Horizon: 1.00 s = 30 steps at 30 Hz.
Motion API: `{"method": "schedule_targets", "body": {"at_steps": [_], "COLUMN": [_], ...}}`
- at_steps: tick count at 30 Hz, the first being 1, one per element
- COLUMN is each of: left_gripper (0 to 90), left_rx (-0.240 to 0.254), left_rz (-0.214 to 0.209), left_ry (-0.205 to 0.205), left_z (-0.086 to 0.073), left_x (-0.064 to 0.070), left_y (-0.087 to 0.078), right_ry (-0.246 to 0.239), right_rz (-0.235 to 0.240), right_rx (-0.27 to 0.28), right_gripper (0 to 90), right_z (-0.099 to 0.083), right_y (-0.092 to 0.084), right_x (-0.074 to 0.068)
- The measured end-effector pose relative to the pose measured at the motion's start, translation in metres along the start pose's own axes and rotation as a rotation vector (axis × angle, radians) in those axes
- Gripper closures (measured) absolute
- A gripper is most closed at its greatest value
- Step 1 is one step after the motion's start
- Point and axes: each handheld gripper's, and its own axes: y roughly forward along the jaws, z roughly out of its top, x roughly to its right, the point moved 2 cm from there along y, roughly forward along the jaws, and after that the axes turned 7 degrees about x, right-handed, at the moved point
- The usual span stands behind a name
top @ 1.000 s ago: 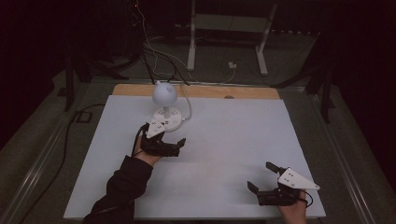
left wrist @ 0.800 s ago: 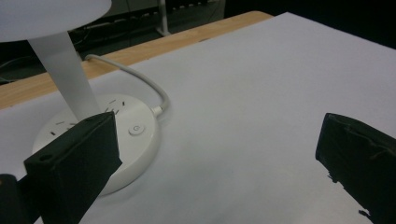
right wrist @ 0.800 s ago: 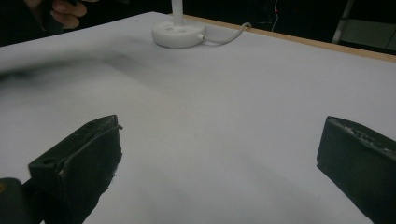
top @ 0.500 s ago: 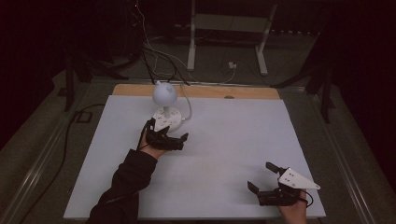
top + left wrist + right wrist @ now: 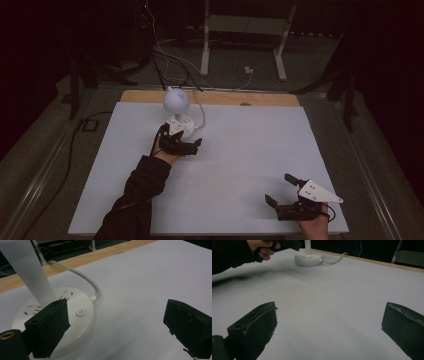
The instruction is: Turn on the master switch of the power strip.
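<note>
Since a moment ago the left gripper (image 5: 186, 143) has slid further toward the lamp (image 5: 177, 112), its jaws spread wide with nothing between them; one jaw now hangs over the near rim of the round white base (image 5: 82, 322), beside the power button (image 5: 80, 311). That lamp stands at the far left of the white table (image 5: 240, 165), round head up, its cord (image 5: 85, 277) curling away toward the wooden edge. At the near right corner the right gripper (image 5: 283, 190) rests low, jaws wide apart and empty, unmoved.
</note>
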Motion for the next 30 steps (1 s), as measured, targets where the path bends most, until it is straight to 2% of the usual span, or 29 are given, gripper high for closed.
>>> {"method": "schedule_targets", "body": {"at_steps": [5, 9, 11, 13, 14, 15, 17, 21, 26, 30], "left_gripper": [12.3, 16.5, 20.7, 21.2, 22.2, 24.1, 29.3, 38.4, 44.9, 54.2], "left_rx": [-0.005, -0.018, -0.022, -0.03, -0.03, -0.028, -0.032, -0.035, -0.029, -0.04], "left_rz": [0.02, 0.029, 0.04, 0.059, 0.069, 0.076, 0.092, 0.093, 0.112, 0.129], "left_ry": [-0.014, -0.008, -0.004, 0.008, -0.002, -0.019, -0.015, -0.002, -0.011, -0.013], "left_z": [-0.002, -0.004, -0.006, -0.006, -0.005, -0.004, -0.004, -0.004, -0.002, -0.003], "left_x": [-0.003, -0.005, -0.006, -0.006, -0.007, -0.008, -0.009, -0.009, -0.012, -0.015], "left_y": [0.006, 0.01, 0.012, 0.014, 0.015, 0.015, 0.016, 0.018, 0.019, 0.021], "right_ry": [0.005, 0.006, 0.007, 0.007, 0.008, 0.009, 0.01, 0.01, 0.012, 0.013], "right_rz": [0.003, 0.004, 0.004, 0.005, 0.005, 0.007, 0.007, 0.009, 0.009, 0.01], "right_rx": [0.001, 0.004, 0.004, 0.003, 0.004, 0.004, 0.002, 0.002, 0.002, 0.004], "right_gripper": [0.0, 0.0, 0.0, 0.0, 0.0, 0.0, 0.0, 0.0, 0.0, 0.0], "right_z": [0.0, 0.0, 0.0, 0.0, 0.0, 0.0, -0.001, 0.0, 0.0, 0.0], "right_y": [0.0, -0.001, -0.001, -0.001, 0.0, 0.0, 0.0, 0.0, 0.0, 0.0], "right_x": [0.0, 0.001, 0.001, 0.0, 0.0, 0.001, 0.001, 0.0, 0.0, 0.001]}}
